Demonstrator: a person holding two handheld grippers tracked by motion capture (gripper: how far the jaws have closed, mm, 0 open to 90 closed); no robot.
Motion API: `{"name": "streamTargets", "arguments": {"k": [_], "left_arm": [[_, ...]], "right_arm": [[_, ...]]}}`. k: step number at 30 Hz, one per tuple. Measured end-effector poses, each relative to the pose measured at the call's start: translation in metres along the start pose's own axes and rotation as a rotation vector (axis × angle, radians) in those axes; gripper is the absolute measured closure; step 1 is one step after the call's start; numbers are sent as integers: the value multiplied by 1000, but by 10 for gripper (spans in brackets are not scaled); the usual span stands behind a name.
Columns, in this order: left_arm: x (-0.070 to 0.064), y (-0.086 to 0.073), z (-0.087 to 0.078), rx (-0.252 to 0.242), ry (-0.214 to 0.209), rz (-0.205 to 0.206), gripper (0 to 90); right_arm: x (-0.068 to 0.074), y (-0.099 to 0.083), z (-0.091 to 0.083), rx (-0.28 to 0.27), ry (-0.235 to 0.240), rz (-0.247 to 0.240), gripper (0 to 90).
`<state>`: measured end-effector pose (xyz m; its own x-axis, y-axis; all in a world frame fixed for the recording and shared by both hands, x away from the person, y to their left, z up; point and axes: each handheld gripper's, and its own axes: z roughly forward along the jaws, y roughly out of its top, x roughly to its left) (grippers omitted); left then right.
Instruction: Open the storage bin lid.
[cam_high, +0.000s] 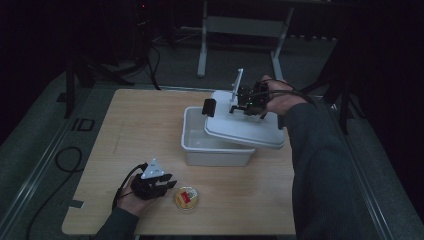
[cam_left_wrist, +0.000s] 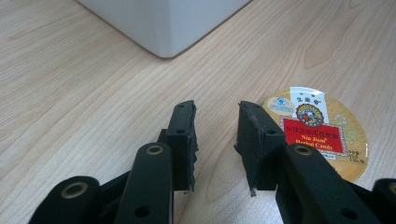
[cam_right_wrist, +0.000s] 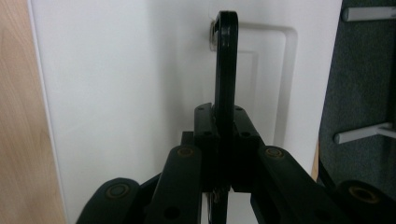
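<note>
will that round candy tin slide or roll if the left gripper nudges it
The candy tin lies flat on its broad face, so it would likely slide on the smooth table, not roll. It looks shallow and probably light. Its glossy lid may slip between the left gripper jaws.

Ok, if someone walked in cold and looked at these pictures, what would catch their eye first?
Probably the white lid, held askew over the white bin near the table's far edge, with the right gripper shut on its black handle. Next, the round gold candy tin with a red label, lying on the wooden table near the front edge, just beside the open left gripper.
</note>
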<state>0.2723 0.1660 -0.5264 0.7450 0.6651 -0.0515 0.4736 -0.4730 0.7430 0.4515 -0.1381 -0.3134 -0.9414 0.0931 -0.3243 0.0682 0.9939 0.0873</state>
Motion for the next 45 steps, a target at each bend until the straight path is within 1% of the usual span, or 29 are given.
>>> {"name": "streamTargets", "arguments": {"k": [2,3,7,10,16,17,19,24,34,39,43,45], "left_arm": [[0,0,0,1,0,1,671],[0,0,0,-2,0,-1,670],[0,0,0,0,1,0,671],[0,0,0,1,2,2,670],[0,0,0,1,1,3,670],[0,0,0,1,1,3,670],[0,0,0,1,1,3,671],[0,0,1,2,1,2,670],[0,0,1,6,0,2,670],[0,0,1,4,0,0,671],[0,0,1,5,-1,1,670],[0,0,1,5,-1,1,671]], "right_arm": [[0,-1,0,2,-1,3,846],[0,-5,0,4,1,11,845],[-1,-8,0,6,0,14,845],[-2,-14,0,10,2,28,845],[-2,-22,-3,18,0,41,845],[-3,-26,-4,18,1,48,845],[-3,-26,-4,18,1,48,845],[-5,-40,-5,24,0,72,846],[-6,-63,0,34,9,117,845],[-7,-73,-1,15,9,139,845],[-7,-79,1,33,10,144,845],[-7,-84,1,40,11,152,845]]}}
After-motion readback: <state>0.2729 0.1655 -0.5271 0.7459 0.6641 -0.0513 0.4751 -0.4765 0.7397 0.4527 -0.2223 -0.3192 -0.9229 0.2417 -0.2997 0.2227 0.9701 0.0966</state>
